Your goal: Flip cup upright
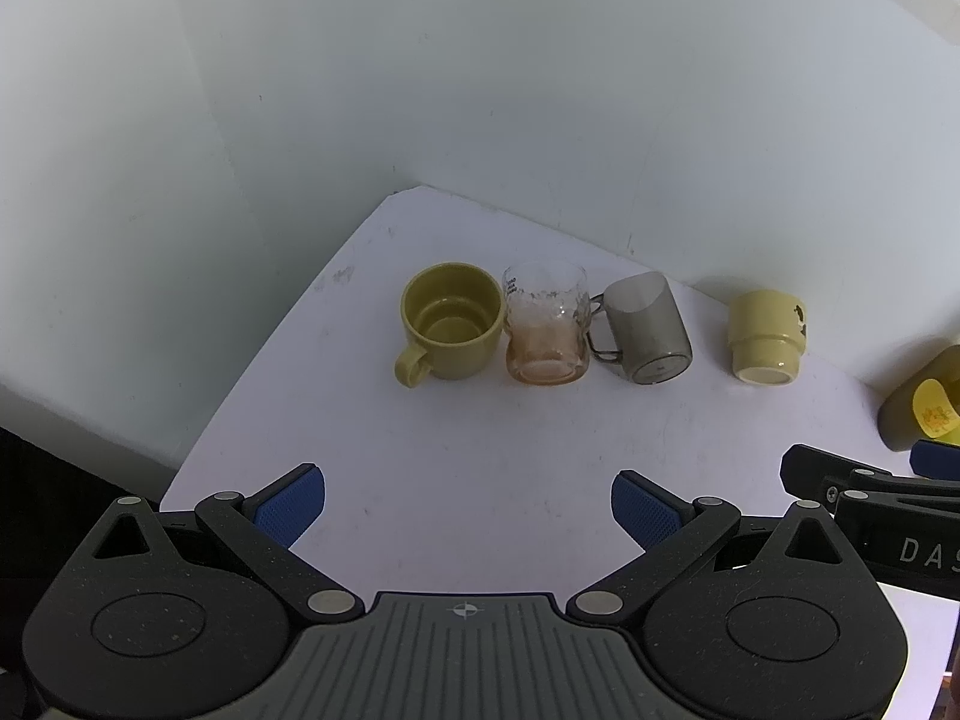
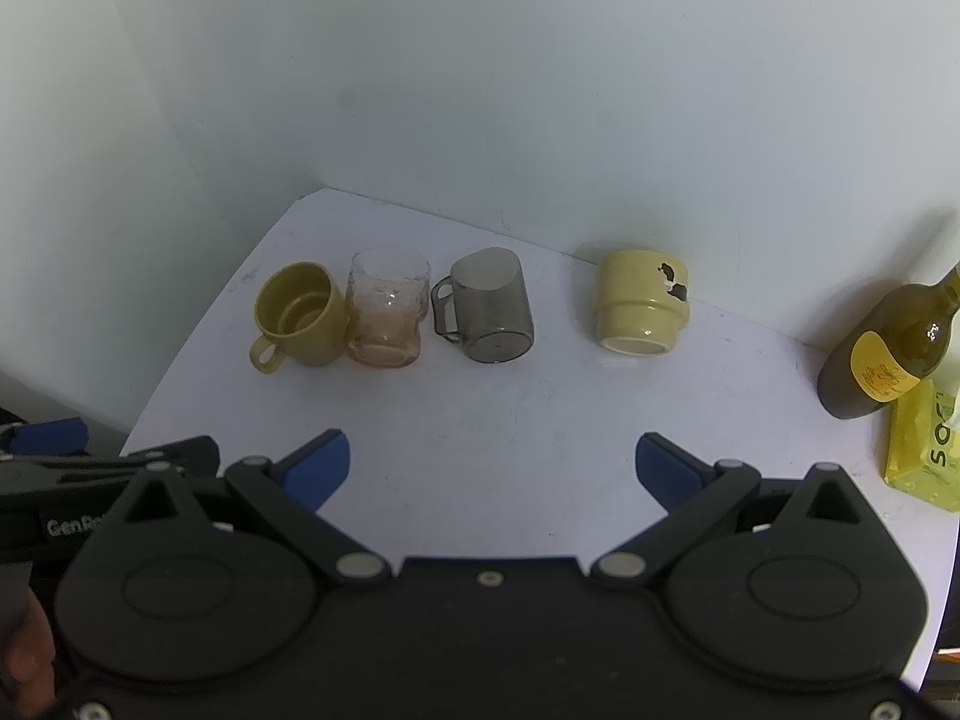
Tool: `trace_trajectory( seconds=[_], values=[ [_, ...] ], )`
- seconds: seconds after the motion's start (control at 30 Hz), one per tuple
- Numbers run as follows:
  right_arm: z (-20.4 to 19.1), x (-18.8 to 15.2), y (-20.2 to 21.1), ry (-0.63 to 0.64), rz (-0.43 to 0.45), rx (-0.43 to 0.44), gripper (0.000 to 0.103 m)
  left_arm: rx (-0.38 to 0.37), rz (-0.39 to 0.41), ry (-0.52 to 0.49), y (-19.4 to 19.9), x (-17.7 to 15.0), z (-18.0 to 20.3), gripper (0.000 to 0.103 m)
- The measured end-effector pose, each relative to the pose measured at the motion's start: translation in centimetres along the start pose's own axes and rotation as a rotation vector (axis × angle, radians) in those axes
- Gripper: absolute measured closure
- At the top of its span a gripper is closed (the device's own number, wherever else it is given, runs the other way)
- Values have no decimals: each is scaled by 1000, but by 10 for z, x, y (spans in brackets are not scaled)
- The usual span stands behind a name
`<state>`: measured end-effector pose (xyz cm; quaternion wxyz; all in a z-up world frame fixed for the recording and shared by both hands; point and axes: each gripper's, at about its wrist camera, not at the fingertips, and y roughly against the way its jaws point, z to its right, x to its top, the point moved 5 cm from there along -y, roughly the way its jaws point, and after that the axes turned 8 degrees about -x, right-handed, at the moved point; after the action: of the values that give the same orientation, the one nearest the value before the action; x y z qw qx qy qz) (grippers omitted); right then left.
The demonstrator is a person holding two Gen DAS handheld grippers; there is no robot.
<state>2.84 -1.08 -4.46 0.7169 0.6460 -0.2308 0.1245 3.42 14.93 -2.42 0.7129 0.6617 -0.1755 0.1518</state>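
Note:
Several cups stand in a row on the white table (image 1: pixel 480 456). An olive mug (image 1: pixel 451 321) (image 2: pixel 300 315) and a clear pinkish glass cup (image 1: pixel 546 324) (image 2: pixel 387 315) stand upright and touch. A smoky grey mug (image 1: pixel 648 330) (image 2: pixel 492 315) and a pale yellow cup (image 1: pixel 767 336) (image 2: pixel 641 312) stand upside down. My left gripper (image 1: pixel 468 510) is open and empty, near the table's front. My right gripper (image 2: pixel 492 468) is open and empty, in front of the grey mug.
A dark green bottle with a yellow label (image 2: pixel 888 354) (image 1: pixel 924 408) and a yellow packet (image 2: pixel 927 450) stand at the right. White walls (image 1: pixel 480 90) close the table's back and left. The right gripper's body shows in the left wrist view (image 1: pixel 870 504).

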Motion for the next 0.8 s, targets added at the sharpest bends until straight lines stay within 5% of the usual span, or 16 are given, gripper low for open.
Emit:
trace_trajectory(
  seconds=[0.8],
  values=[
    [-1, -2, -2, 4, -1, -10, 0, 4, 7, 3, -2, -3, -1, 0]
  ],
)
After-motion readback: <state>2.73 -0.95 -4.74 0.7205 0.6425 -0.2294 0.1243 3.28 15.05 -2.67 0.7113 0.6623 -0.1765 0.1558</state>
